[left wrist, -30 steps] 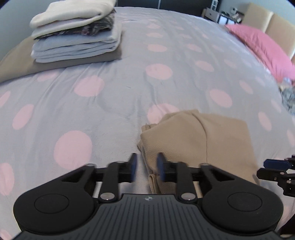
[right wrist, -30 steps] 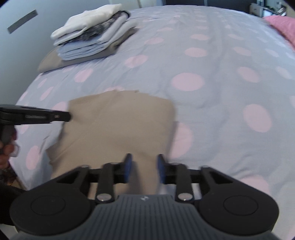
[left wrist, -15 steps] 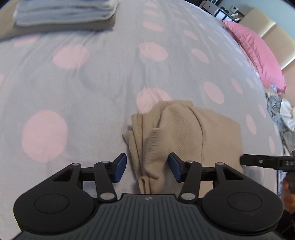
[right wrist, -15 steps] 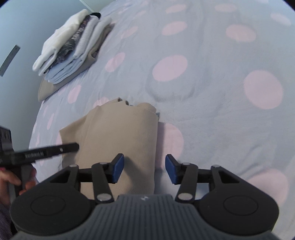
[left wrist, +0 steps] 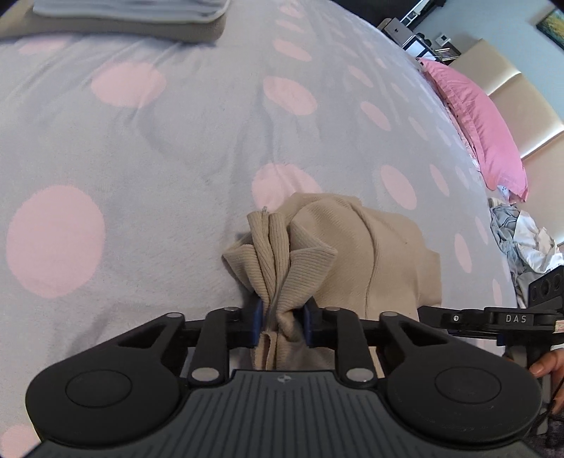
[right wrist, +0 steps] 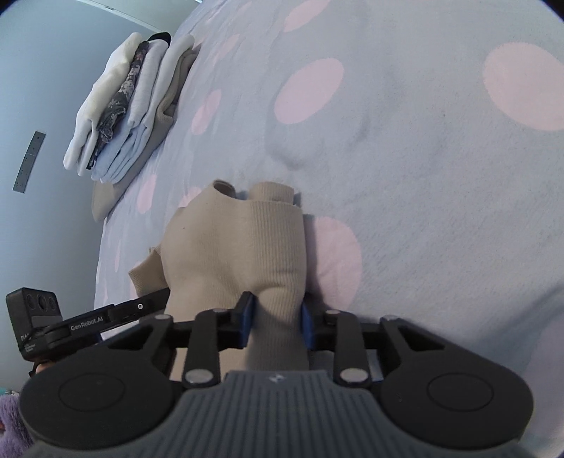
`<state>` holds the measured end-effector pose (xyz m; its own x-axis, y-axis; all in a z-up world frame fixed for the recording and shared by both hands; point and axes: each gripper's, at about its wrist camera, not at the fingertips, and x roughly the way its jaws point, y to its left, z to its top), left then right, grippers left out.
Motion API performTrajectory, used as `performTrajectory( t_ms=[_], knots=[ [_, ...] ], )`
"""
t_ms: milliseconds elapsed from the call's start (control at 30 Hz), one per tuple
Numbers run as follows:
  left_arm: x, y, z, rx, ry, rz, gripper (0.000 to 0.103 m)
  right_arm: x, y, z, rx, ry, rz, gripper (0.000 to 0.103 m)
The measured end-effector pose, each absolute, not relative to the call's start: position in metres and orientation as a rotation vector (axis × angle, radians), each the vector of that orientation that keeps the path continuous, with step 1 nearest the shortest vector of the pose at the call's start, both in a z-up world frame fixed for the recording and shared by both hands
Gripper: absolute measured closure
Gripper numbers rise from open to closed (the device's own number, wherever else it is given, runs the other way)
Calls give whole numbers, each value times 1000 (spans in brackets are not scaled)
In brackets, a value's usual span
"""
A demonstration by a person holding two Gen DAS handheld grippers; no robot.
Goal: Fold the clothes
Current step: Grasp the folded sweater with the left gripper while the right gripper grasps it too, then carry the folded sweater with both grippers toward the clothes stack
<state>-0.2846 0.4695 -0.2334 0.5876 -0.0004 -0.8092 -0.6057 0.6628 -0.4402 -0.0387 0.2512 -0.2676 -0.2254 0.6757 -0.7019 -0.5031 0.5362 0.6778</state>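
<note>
A folded beige ribbed garment [left wrist: 370, 253] lies on the grey bedspread with pink dots [left wrist: 176, 141]. My left gripper [left wrist: 282, 322] is shut on the garment's bunched near-left edge. My right gripper [right wrist: 276, 322] is shut on the garment's [right wrist: 239, 253] near-right edge. The other gripper shows at the side of each view, the right one in the left wrist view [left wrist: 493, 319] and the left one in the right wrist view [right wrist: 88, 322]. The cloth bunches and lifts slightly between the jaws.
A stack of folded clothes [right wrist: 130, 102] sits at the far left of the bed, also in the left wrist view [left wrist: 134, 14]. A pink pillow [left wrist: 483, 119] and a heap of unfolded clothes [left wrist: 521, 239] lie at the right. A wall [right wrist: 42, 105] borders the bed.
Both grippers moved down to the garment, opened wide, then shut on its near edge. The cloth now bunches up between the jaws.
</note>
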Motion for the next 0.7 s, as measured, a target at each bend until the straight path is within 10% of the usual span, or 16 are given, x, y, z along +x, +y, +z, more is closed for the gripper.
performTrajectory(
  t_ms=[700],
  knots=[
    [-336, 530, -37, -591, 489, 554, 90, -73, 341, -73, 132, 1011, 1371, 83]
  ],
)
